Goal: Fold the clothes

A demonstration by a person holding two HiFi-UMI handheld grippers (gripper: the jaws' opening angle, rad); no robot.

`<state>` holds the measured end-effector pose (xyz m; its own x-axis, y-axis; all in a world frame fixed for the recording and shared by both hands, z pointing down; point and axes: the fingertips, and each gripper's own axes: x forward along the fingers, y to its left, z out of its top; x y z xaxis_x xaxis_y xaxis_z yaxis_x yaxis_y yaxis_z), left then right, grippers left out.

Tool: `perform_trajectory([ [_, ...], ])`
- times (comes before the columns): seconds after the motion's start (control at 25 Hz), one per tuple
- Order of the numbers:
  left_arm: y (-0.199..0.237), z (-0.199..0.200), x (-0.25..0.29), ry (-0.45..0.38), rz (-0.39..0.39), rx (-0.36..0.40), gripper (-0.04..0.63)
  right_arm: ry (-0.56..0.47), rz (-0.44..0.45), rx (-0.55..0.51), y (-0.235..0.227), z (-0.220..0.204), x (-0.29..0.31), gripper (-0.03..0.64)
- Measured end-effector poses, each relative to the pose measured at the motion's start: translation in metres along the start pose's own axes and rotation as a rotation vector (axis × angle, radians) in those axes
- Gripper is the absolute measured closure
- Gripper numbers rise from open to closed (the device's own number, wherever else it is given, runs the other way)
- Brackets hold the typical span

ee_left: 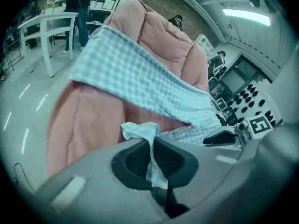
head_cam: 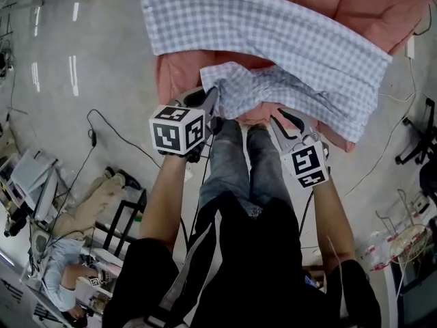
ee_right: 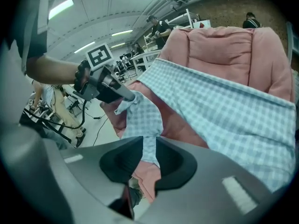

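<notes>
Firmly, cloth in left gripper, right gripper

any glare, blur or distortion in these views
Head view: sharp, even light, streaks of glare on the floor. Left gripper view: fisheye bend, dark corners, bluish cast, ceiling light blown out. Right gripper view: same bend and corners; checked cloth is crisp.

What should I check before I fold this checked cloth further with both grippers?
1. Left gripper closed on a cloth corner: ok.
2. Right gripper closed on the cloth: ok, fabric is pinched between its jaws.
3. Near part of the cloth smooth: not ok, it is bunched between the grippers.
4. Far part spread on the pink cushion: ok.
5. Both grippers hold the same edge: cannot tell.
</notes>
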<state>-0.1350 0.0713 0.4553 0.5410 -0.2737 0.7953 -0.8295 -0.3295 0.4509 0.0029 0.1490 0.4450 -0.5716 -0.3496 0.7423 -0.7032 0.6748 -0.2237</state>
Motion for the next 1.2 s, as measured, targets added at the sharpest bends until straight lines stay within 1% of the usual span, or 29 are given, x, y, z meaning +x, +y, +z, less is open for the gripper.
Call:
perform_trajectory([
  [0.08, -0.004, 0.008, -0.028, -0.002, -0.028, 0.015, 0.577, -0.004, 0.002, -0.017, 0.009, 0.02, -0.008, 0.522],
  [0.24, -0.004, 0.035, -0.081, -0.009, -0.048, 0.094, 0.577, -0.037, 0.004, -0.065, 0.019, 0.073, -0.014, 0.522],
  [0.4, -0.007, 0.058, -0.133, -0.028, -0.127, 0.169, 0.577, -0.06, 0.008, -0.079, 0.042, 0.119, -0.012, 0.522],
  [0.52, 0.0, 0.071, -0.167, -0.048, -0.176, 0.197, 0.577, -0.074, 0.022, -0.093, 0.065, 0.148, -0.006, 0.522],
  [0.68, 0.034, 0.078, -0.202, -0.041, -0.165, 0.202, 0.577, -0.081, 0.041, -0.096, 0.088, 0.177, 0.007, 0.52],
  [0.84, 0.074, 0.075, -0.225, -0.009, -0.175, 0.201, 0.577, -0.061, 0.067, -0.123, 0.109, 0.193, 0.022, 0.52],
  [1.04, 0.124, 0.074, -0.246, -0.011, -0.181, 0.147, 0.577, -0.049, 0.097, -0.139, 0.131, 0.209, 0.042, 0.52],
  [1.2, 0.154, 0.071, -0.254, 0.003, -0.169, 0.139, 0.577, -0.044, 0.098, -0.14, 0.135, 0.219, 0.054, 0.52],
])
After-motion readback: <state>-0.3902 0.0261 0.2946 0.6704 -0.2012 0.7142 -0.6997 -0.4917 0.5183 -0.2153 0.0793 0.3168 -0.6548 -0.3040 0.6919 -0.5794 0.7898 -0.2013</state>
